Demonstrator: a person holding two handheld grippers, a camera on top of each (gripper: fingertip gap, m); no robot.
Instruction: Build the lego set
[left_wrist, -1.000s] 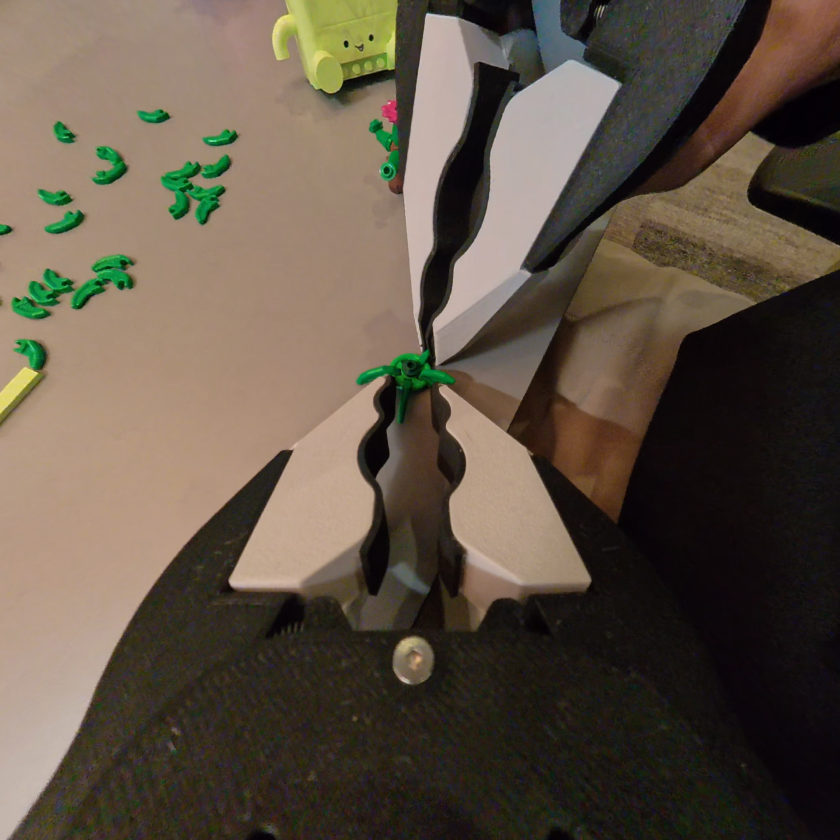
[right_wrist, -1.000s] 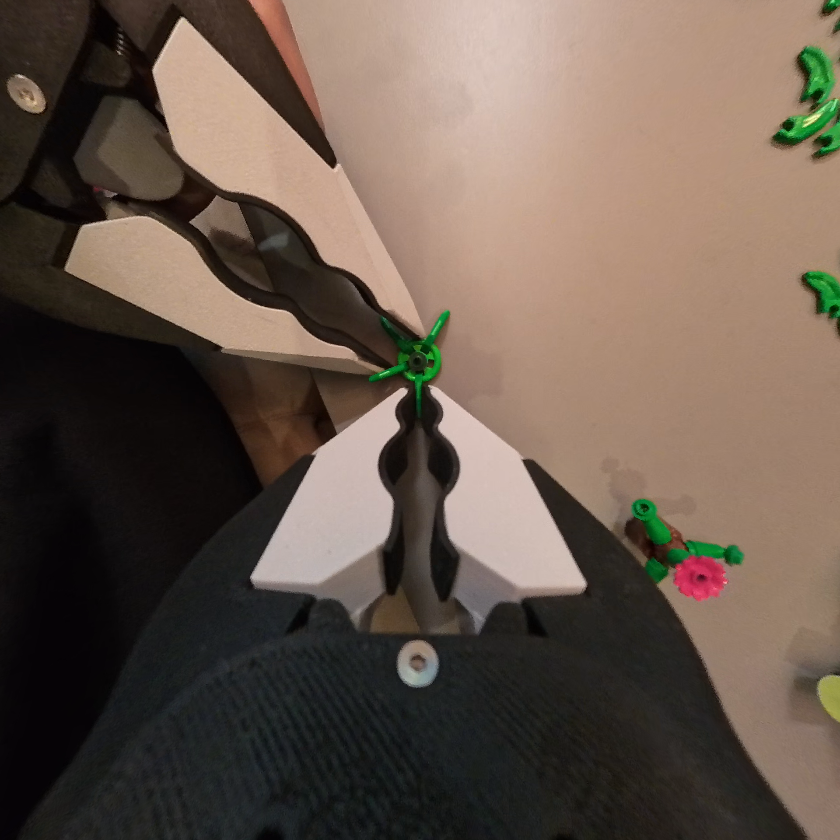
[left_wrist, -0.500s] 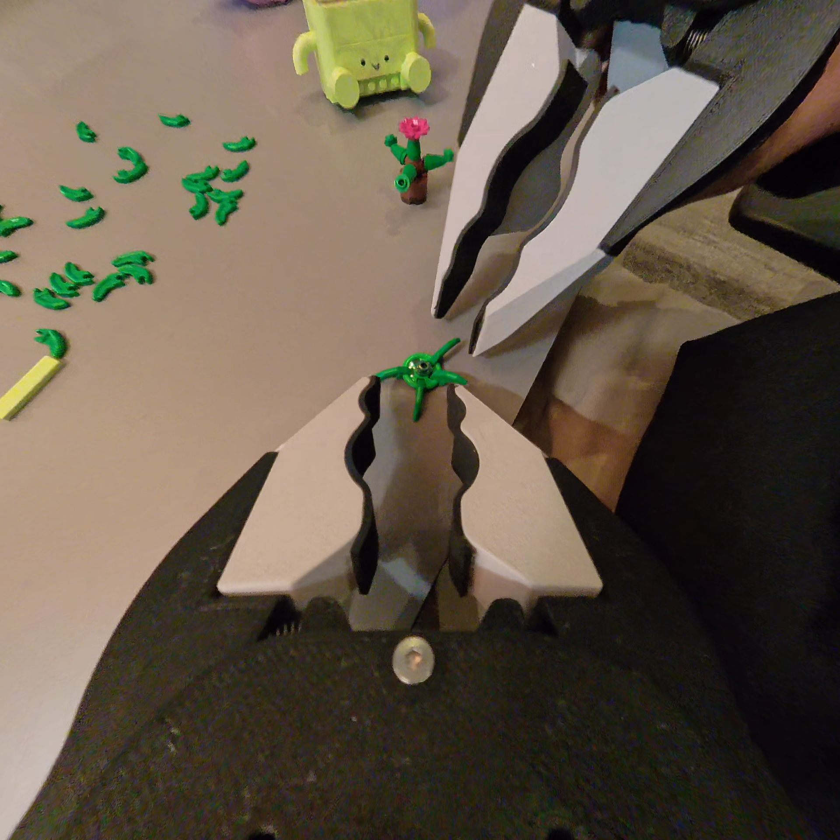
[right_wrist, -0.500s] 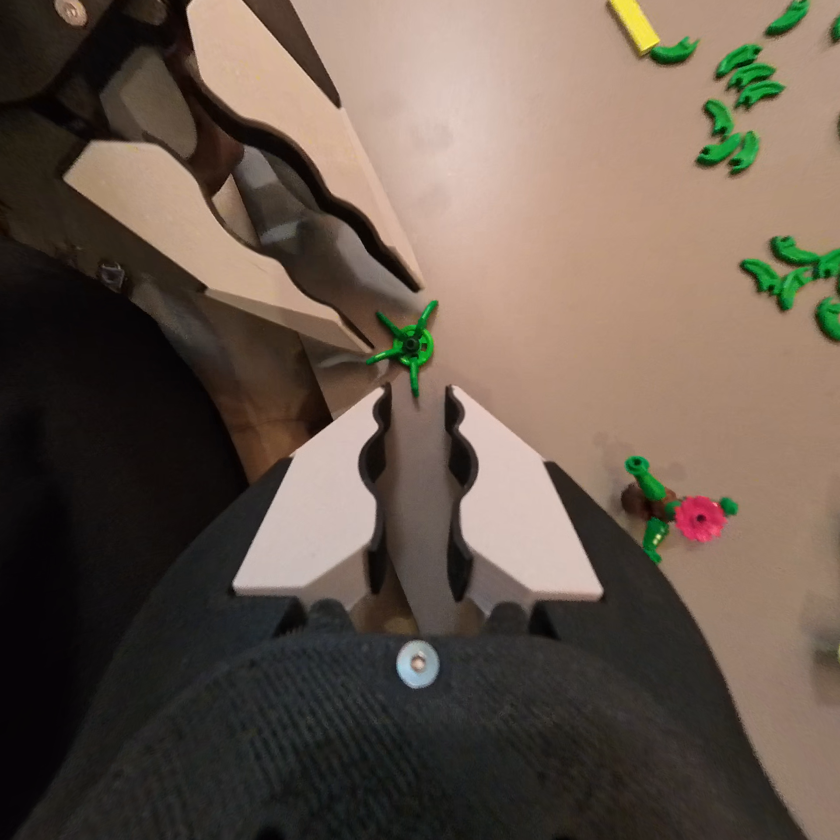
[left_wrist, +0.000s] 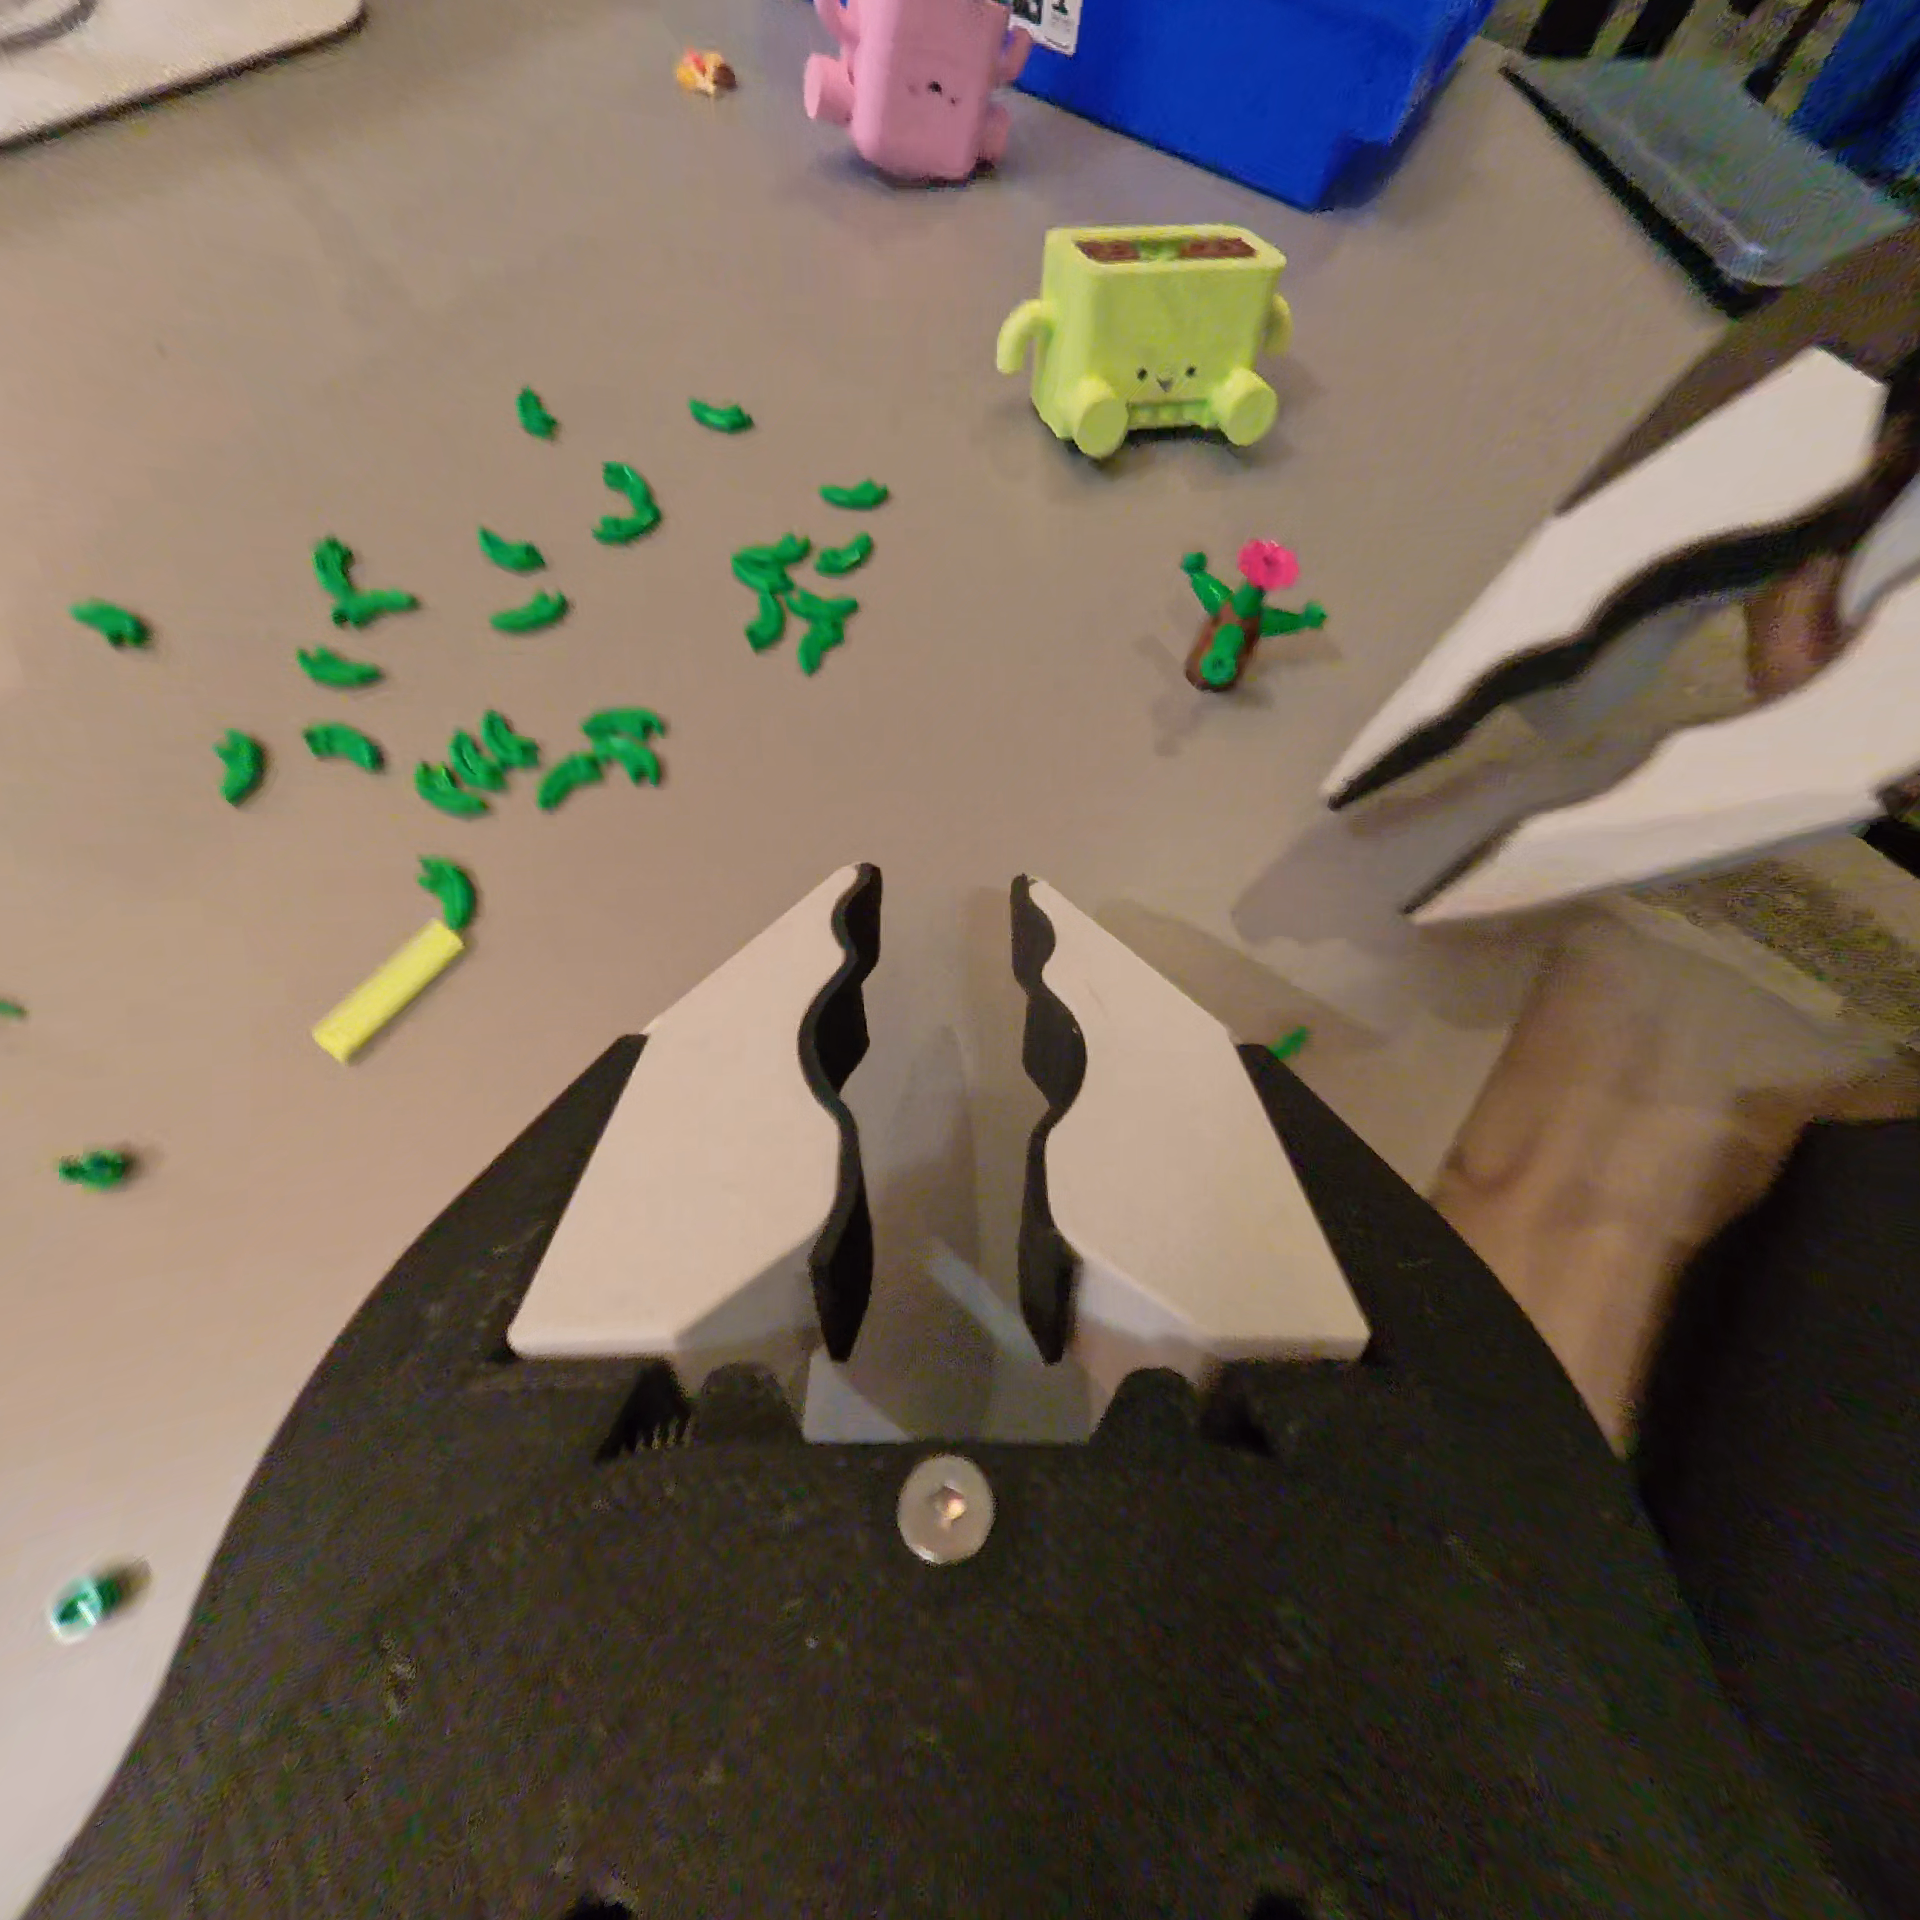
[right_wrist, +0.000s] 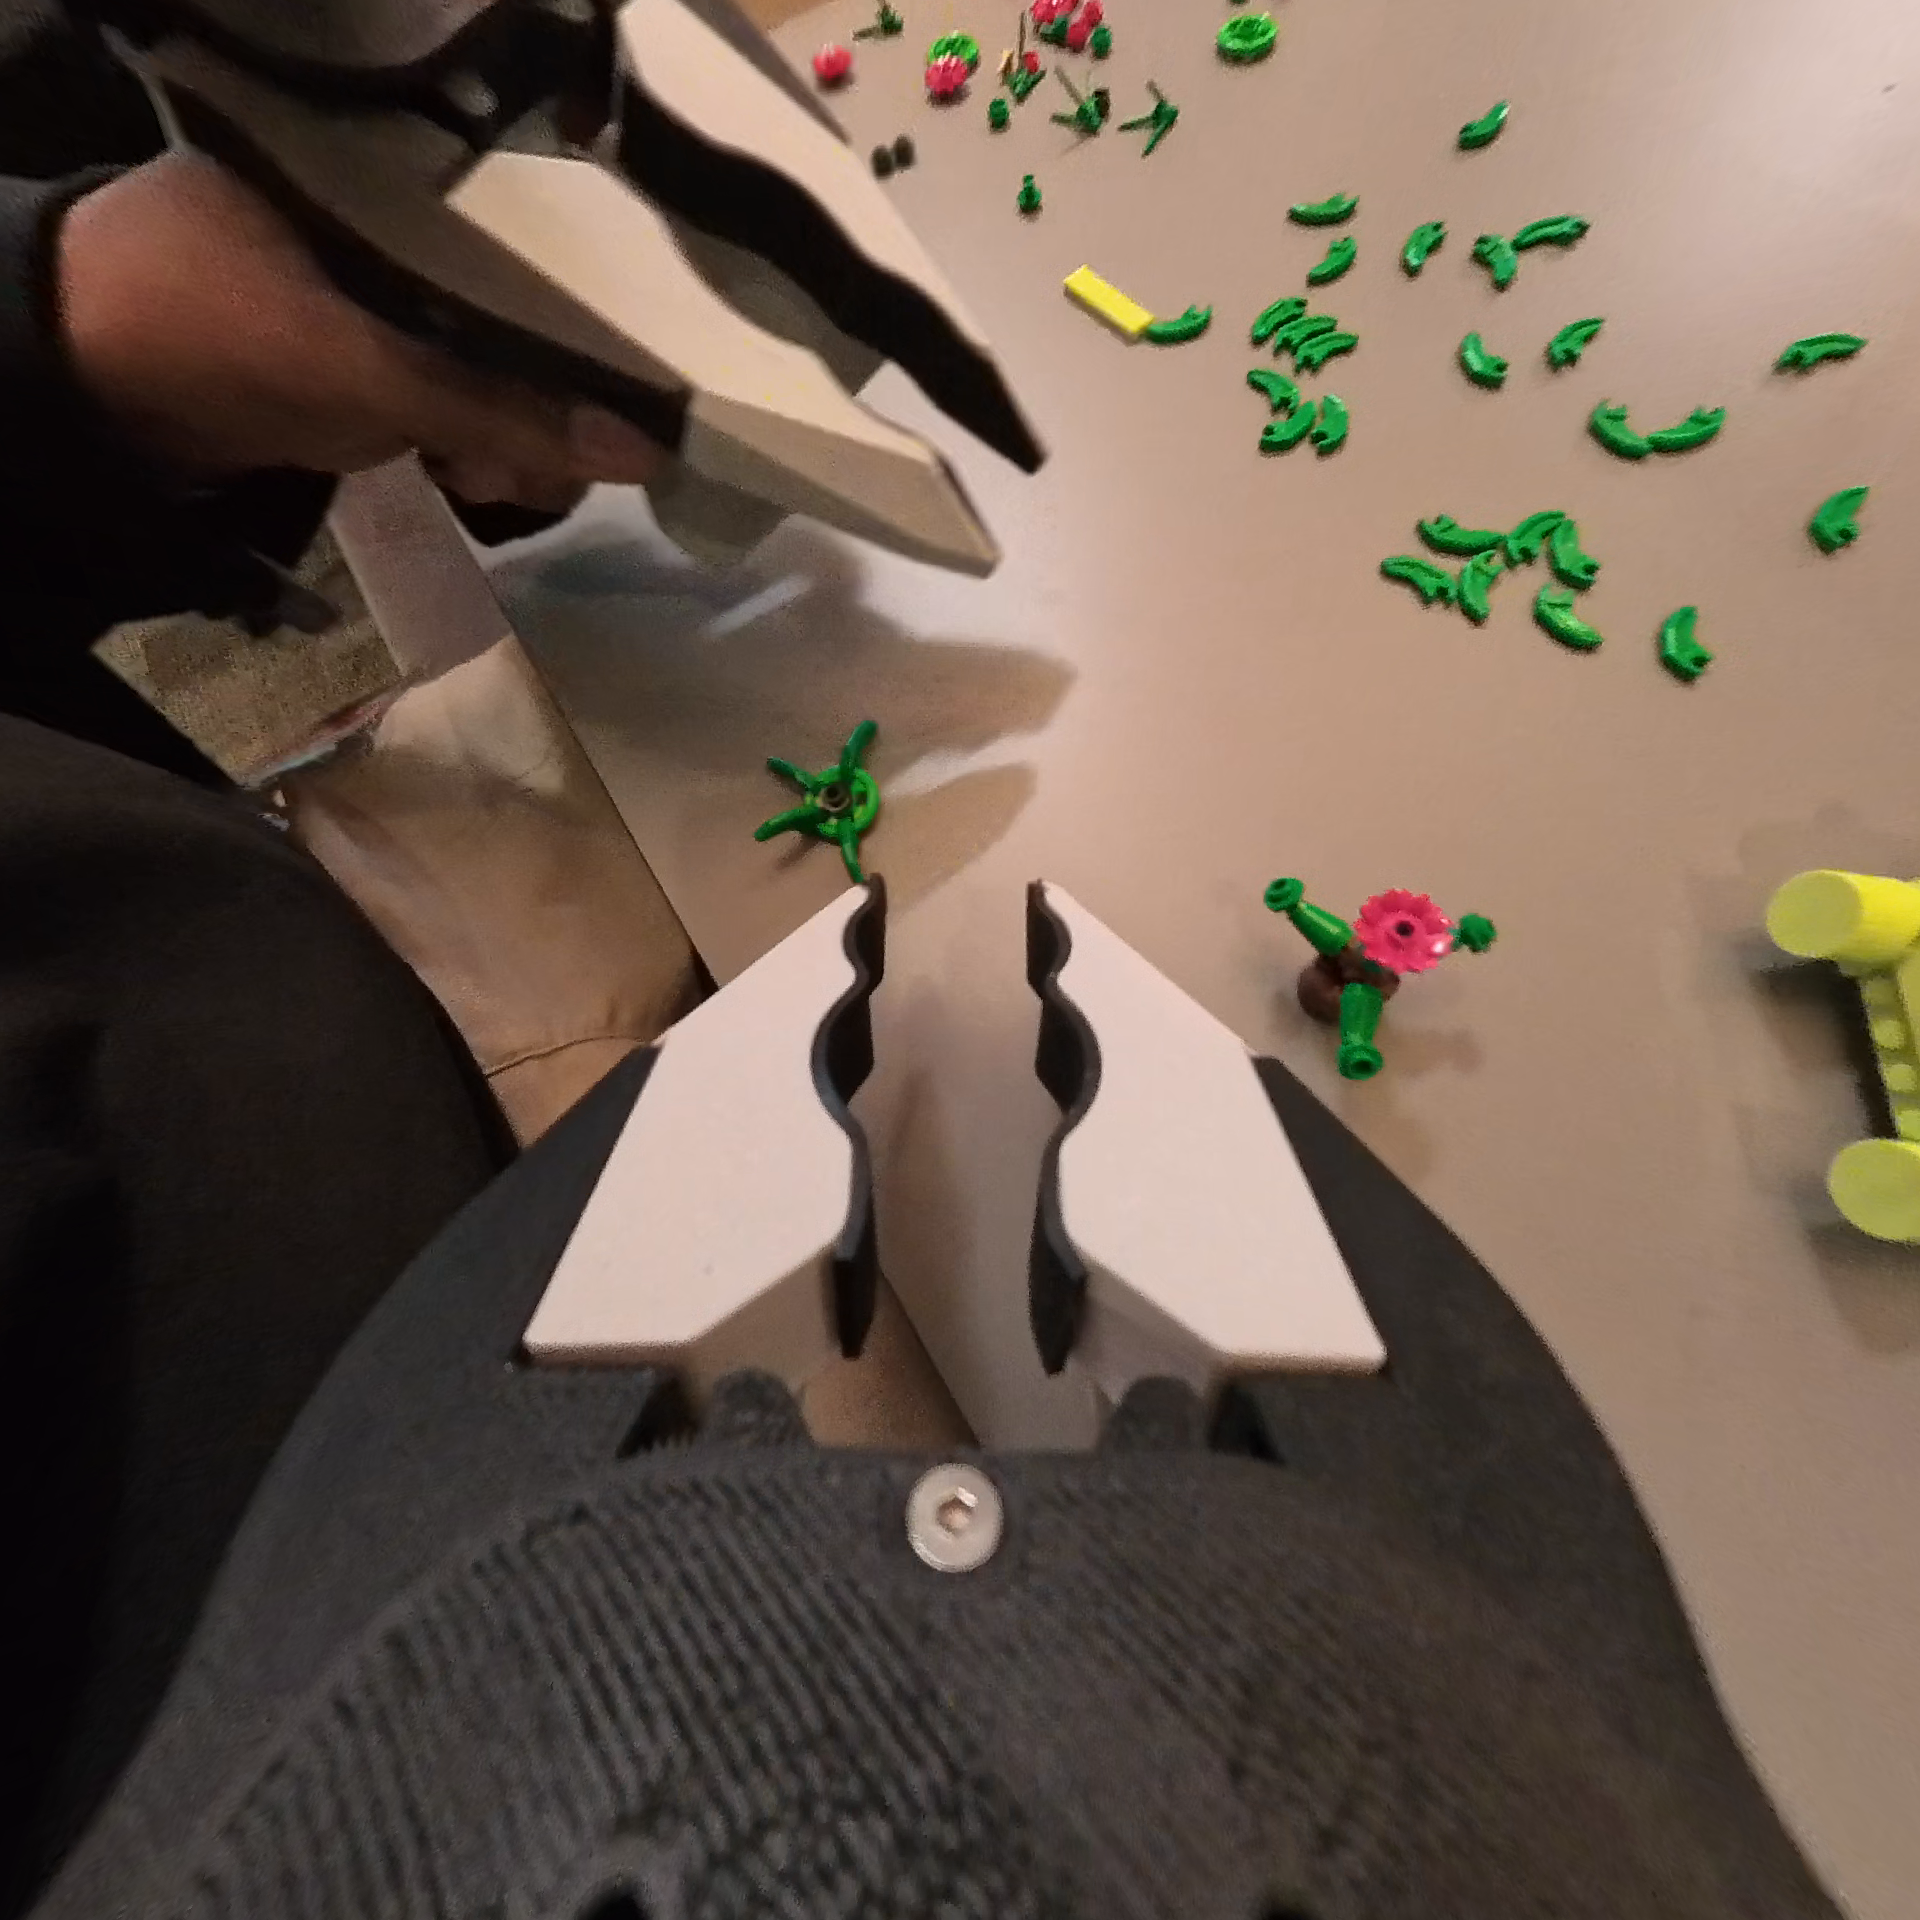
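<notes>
A green leafy star piece (right_wrist: 826, 805) lies on the grey table (right_wrist: 1195, 727) near its edge, just beyond the left fingertip of my right gripper (right_wrist: 956, 894). My right gripper is open and empty. My left gripper (left_wrist: 945, 883) is also open and empty above the table; only a green tip of the star piece (left_wrist: 1288, 1042) shows beside its right finger. Each gripper shows in the other's view, the right one (left_wrist: 1377, 857) and the left one (right_wrist: 1008, 514), both with jaws apart and nothing between them.
A small cactus with a pink flower (left_wrist: 1242, 623) (right_wrist: 1361, 966) stands near a lime pot figure (left_wrist: 1153, 343) (right_wrist: 1860, 1060). Several green leaf pieces (left_wrist: 499, 644) (right_wrist: 1496, 561) and a yellow tile (left_wrist: 387, 989) are scattered. A pink figure (left_wrist: 914, 83) and a blue bin (left_wrist: 1247, 94) stand at the back. Tip to tip, the grippers are about 8 cm apart. To reach the yellow tile (left_wrist: 387, 989) in a straight line is about 11 cm for my left fingers, about 20 cm for my right. It turns up in the right wrist view (right_wrist: 1102, 294) as well.
Both grippers were pinching the green star piece together; both opened, let it go and drew back and apart. The piece now lies on the table.
</notes>
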